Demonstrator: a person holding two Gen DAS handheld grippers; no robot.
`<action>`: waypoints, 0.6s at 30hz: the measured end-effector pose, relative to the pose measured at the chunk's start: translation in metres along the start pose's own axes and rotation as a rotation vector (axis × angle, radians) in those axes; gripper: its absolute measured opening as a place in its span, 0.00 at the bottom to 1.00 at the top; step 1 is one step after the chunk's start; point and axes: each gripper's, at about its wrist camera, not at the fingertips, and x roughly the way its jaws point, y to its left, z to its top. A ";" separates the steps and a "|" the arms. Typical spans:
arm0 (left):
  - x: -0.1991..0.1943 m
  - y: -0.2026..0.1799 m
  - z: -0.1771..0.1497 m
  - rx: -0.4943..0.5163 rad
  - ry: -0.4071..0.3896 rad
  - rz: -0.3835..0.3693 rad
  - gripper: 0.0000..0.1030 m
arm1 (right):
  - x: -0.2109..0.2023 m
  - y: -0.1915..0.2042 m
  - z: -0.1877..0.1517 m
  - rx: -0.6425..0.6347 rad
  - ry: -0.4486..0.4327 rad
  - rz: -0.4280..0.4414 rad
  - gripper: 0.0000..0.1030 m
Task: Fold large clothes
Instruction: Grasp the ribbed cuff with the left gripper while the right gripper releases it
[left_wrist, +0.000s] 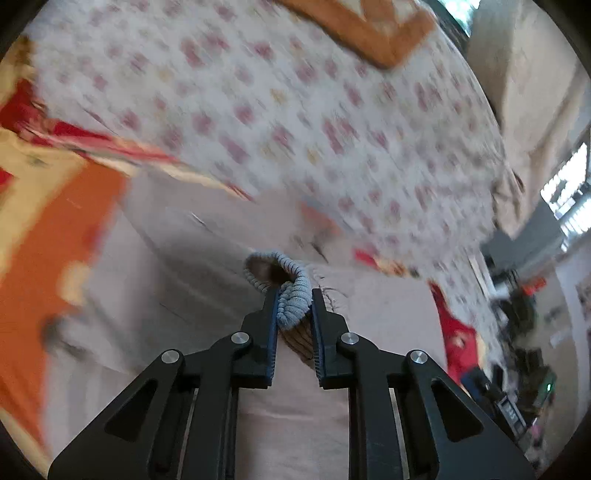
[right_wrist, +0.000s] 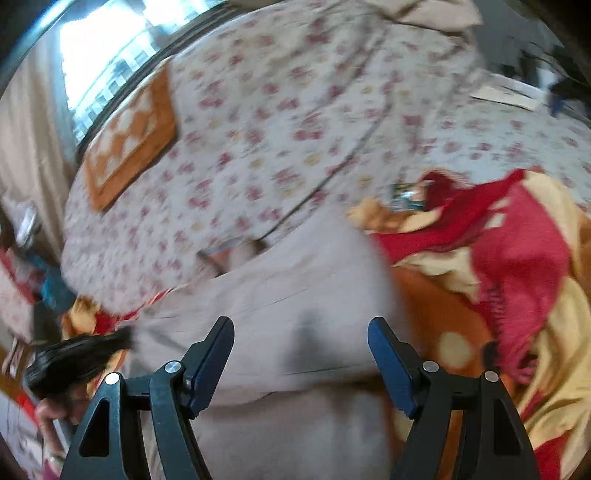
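The beige garment (left_wrist: 207, 280) lies spread on the bed, over the flowered sheet (left_wrist: 295, 122), and it fills the near part of both views. In the left wrist view its ribbed grey-blue cuff (left_wrist: 291, 295) stands up from the garment, and the left gripper (left_wrist: 294, 306) has its fingers (left_wrist: 271, 332) pressed narrow on this cuff, one on each side, so the cuff is held between them. In the right wrist view the right gripper (right_wrist: 301, 343) is above the garment (right_wrist: 280, 295) with its fingers (right_wrist: 210, 365) wide apart and nothing between them; only the beige cloth shows in the gap. Beside the garment, on its right side in this view, lies a crumpled red, orange and yellow blanket (right_wrist: 517, 266), touching its edge. Farther from the garment, on the sheet, rests an orange and white patterned cushion (right_wrist: 133, 140). Behind the cushion there is a bright window (right_wrist: 107, 62). Both pictures are blurred.
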 end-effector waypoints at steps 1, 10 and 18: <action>-0.006 0.010 0.006 -0.016 -0.019 0.028 0.14 | 0.000 -0.007 0.002 0.021 -0.001 -0.020 0.70; -0.017 0.058 0.014 -0.105 -0.005 0.154 0.14 | 0.030 -0.002 -0.005 -0.029 0.111 -0.069 0.70; -0.020 0.068 0.015 -0.134 -0.005 0.147 0.14 | 0.040 0.014 -0.020 -0.189 0.234 -0.096 0.76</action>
